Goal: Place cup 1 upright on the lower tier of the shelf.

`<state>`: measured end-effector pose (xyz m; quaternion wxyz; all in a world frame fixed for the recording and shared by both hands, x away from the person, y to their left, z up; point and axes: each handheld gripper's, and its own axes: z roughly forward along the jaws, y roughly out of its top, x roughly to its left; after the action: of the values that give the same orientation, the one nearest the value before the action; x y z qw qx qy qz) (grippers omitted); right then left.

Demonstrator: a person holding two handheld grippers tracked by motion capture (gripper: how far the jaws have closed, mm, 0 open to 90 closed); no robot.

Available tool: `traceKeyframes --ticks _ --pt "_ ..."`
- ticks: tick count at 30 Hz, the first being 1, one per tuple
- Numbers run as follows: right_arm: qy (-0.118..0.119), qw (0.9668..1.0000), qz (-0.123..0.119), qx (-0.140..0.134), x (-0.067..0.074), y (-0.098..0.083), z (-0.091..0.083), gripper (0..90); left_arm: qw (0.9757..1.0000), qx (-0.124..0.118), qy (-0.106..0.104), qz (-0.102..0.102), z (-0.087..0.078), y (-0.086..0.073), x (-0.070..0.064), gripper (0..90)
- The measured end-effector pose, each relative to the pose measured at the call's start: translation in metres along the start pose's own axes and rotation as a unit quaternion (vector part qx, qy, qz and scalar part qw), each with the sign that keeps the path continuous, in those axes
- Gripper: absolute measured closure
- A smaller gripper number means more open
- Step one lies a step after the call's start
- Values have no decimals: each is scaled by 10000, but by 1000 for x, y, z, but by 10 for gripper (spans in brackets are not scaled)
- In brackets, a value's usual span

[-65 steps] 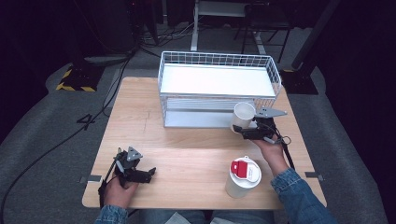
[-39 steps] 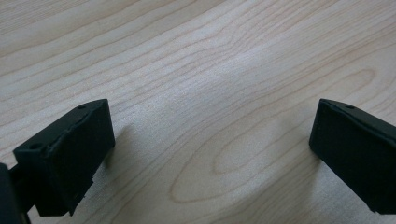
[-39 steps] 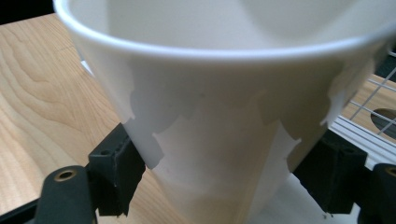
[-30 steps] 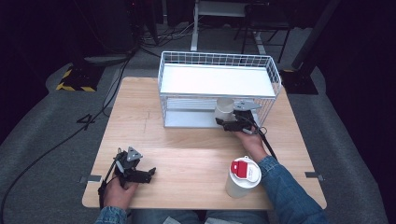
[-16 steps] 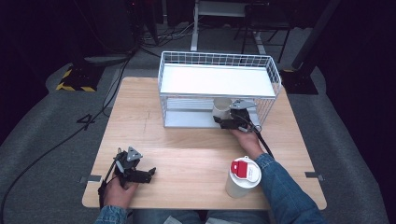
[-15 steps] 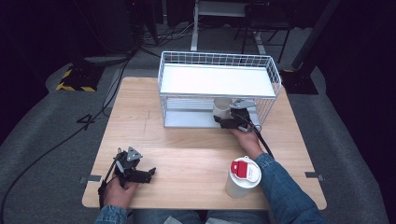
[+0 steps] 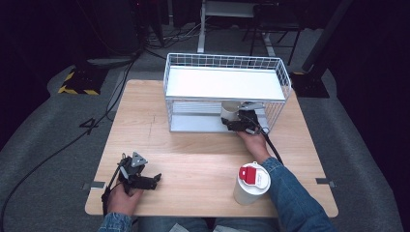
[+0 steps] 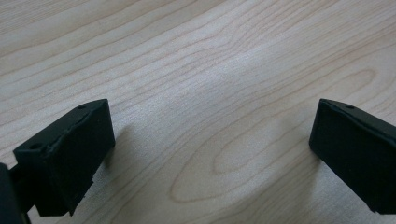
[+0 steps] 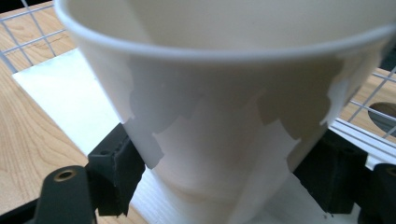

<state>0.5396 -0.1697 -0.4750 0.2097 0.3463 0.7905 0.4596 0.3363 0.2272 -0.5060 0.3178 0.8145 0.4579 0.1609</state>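
Between the right gripper's (image 9: 219,186) jaws: white cup (image 9: 224,107), clamped (inside wire rack (image 7: 278,104), lower shelf). Step: placing. Next: set down, release. Left gripper (image 7: 153,180): wide open, idle.

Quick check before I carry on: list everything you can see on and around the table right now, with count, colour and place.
Table: one, light wood, centre of the high view.
Wire rack: one, white, two shelves, far middle of the table.
Cup: one, white, open, held over the rack's lower shelf at its right end.
Tub: one, white with a red-and-white lid, near right of the table beside the right sleeve.
Cables: several, black, on the grey floor to the far left.
Striped block: one, yellow and black, floor at far left.
Left gripper: one, black, near left corner, fingers wide apart over bare wood.
Right gripper: one, black, shut on the cup.
Sleeves: two, blue denim, bottom edge.
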Motion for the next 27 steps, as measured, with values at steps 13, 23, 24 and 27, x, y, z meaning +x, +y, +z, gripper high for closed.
traceKeyframes --ticks 13,23,24,27 --pt "-52 9998 111 124 -4 -3 7 228 10000 -1 1 -5 0 0 0 6" --pt "-39 9998 171 129 -6 -4 7 206 10000 2 0 1 0 0 0 6" --pt "-39 9998 171 129 -6 -4 7 206 10000 2 0 1 0 0 0 6" --pt "-21 9996 264 101 -6 -4 7 146 10000 -1 1 -4 0 0 0 6"
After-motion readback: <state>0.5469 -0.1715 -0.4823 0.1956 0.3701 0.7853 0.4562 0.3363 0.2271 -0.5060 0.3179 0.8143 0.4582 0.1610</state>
